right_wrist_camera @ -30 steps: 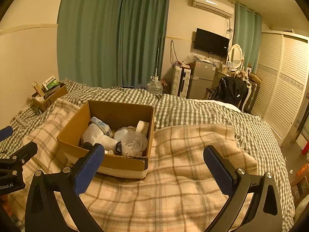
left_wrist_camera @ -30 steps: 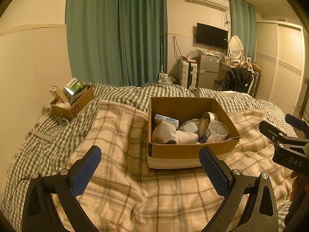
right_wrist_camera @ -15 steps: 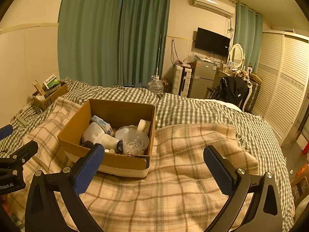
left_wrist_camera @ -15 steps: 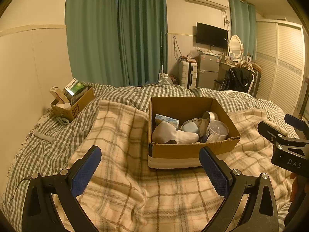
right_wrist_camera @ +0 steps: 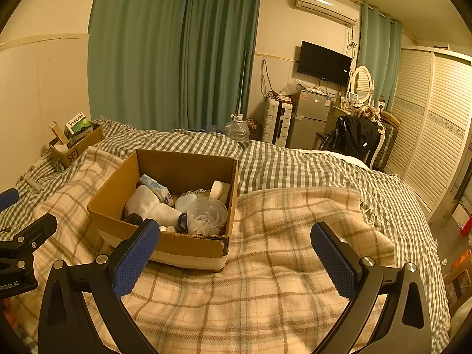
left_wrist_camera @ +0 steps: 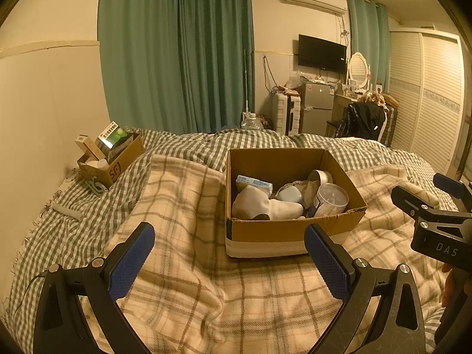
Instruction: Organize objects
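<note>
An open cardboard box (left_wrist_camera: 295,230) sits on a plaid blanket on the bed; it also shows in the right wrist view (right_wrist_camera: 188,249). Inside lie a white sock (left_wrist_camera: 265,208), a clear round tub (left_wrist_camera: 330,199), a small blue packet (left_wrist_camera: 253,182) and a pale blue case (left_wrist_camera: 290,196). My left gripper (left_wrist_camera: 228,258) is open and empty, just in front of the box. My right gripper (right_wrist_camera: 234,253) is open and empty, in front of the box and to its right; it appears at the right edge of the left wrist view (left_wrist_camera: 427,215).
A smaller cardboard box (left_wrist_camera: 113,162) with cartons stands at the bed's far left by the wall. A white clip (left_wrist_camera: 96,184) and a small white stick (left_wrist_camera: 66,211) lie near it. A fridge (left_wrist_camera: 315,109), suitcase, chair and wardrobe stand beyond the bed.
Both grippers have hardly moved and stay open. The views have shifted very slightly; the right wrist view now shows the box a little closer.
</note>
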`<state>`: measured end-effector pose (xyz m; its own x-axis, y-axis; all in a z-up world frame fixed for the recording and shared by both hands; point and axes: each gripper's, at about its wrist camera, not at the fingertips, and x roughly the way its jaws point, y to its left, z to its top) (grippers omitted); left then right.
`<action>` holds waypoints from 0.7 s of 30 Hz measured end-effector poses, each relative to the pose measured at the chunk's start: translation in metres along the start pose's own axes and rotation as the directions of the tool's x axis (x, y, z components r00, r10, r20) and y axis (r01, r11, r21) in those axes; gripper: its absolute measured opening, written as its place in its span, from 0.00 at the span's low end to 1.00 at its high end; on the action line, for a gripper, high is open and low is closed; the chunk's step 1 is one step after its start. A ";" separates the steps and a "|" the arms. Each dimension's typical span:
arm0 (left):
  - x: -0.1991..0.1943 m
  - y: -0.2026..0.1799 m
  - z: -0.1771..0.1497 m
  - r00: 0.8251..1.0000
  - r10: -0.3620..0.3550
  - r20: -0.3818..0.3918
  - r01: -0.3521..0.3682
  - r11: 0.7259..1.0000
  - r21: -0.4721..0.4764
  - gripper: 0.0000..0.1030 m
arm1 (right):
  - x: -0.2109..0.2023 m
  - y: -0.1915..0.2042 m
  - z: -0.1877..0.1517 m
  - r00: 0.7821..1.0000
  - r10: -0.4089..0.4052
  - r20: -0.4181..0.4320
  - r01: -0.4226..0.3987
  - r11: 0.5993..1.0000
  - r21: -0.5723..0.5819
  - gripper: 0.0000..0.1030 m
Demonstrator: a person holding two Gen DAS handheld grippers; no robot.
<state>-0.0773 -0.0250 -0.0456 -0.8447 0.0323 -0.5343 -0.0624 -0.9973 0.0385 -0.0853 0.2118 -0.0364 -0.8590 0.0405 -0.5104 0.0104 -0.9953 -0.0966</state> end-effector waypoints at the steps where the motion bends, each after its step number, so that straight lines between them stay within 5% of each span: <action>1: 0.000 0.000 0.000 1.000 0.000 0.000 0.000 1.000 0.001 1.00 | 0.000 0.000 0.000 1.000 0.000 0.000 0.000 1.000 0.001 1.00; 21: 0.000 0.000 -0.001 1.000 0.016 0.014 -0.016 1.000 0.003 1.00 | 0.003 0.001 -0.002 1.000 -0.008 -0.008 0.008 1.000 -0.001 1.00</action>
<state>-0.0766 -0.0251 -0.0458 -0.8528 0.0169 -0.5220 -0.0503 -0.9975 0.0499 -0.0865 0.2116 -0.0393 -0.8552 0.0495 -0.5160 0.0036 -0.9948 -0.1014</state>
